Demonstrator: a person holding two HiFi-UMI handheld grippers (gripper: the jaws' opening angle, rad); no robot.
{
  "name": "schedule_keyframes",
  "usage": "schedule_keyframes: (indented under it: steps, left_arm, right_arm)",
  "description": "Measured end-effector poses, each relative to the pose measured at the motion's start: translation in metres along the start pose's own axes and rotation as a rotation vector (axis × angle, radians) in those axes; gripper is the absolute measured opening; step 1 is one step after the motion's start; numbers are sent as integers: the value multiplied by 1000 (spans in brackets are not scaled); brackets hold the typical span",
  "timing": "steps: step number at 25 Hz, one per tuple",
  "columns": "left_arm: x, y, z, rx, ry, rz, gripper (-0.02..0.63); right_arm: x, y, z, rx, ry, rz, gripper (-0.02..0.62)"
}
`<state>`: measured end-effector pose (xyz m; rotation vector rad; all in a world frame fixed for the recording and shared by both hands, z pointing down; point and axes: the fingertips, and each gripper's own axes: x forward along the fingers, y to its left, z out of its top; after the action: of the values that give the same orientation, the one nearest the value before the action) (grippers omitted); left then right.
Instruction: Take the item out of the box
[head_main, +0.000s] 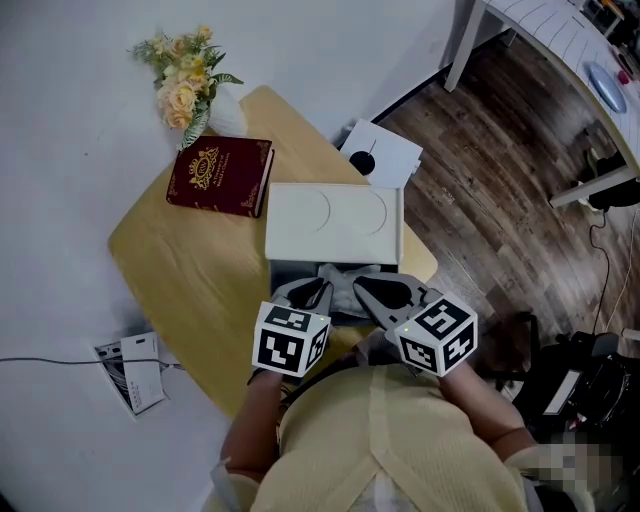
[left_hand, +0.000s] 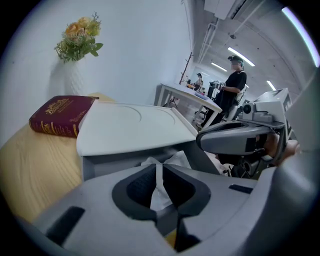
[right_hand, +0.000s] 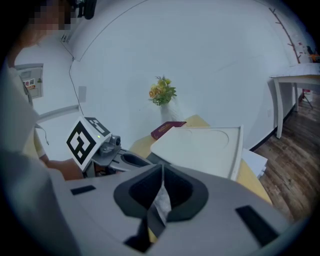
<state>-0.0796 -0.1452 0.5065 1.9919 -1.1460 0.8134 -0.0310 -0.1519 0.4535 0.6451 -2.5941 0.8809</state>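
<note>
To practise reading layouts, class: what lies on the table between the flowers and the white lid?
A red book lies between the flowers and the lid. The head view shows this plainly.

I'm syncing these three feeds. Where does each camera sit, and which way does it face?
Head view: on the person's head, looking steeply down on the table; shows the yellow top, left gripper and right gripper.
Left gripper view: on the left gripper, looking along its shut jaws, which pinch white wrapping, toward the box lid; right gripper at right.
Right gripper view: on the right gripper, facing the box lid; left gripper at left.
Shared: all show the red book and flowers.
</note>
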Motion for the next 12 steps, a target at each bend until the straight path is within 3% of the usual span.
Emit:
schedule_keyframes:
  steps: [4,6,12]
  left_arm:
    - [6,4,0,-27,10,16,40]
    - [9,6,-1,-32,20,20,134]
    - [15,10,-7,-61,53,34,152]
  right_arm:
    - [2,2,0,-3,6,21,32]
    - [3,2,0,-6,11,27,34]
    - [5,1,-5,-11,31,39,34]
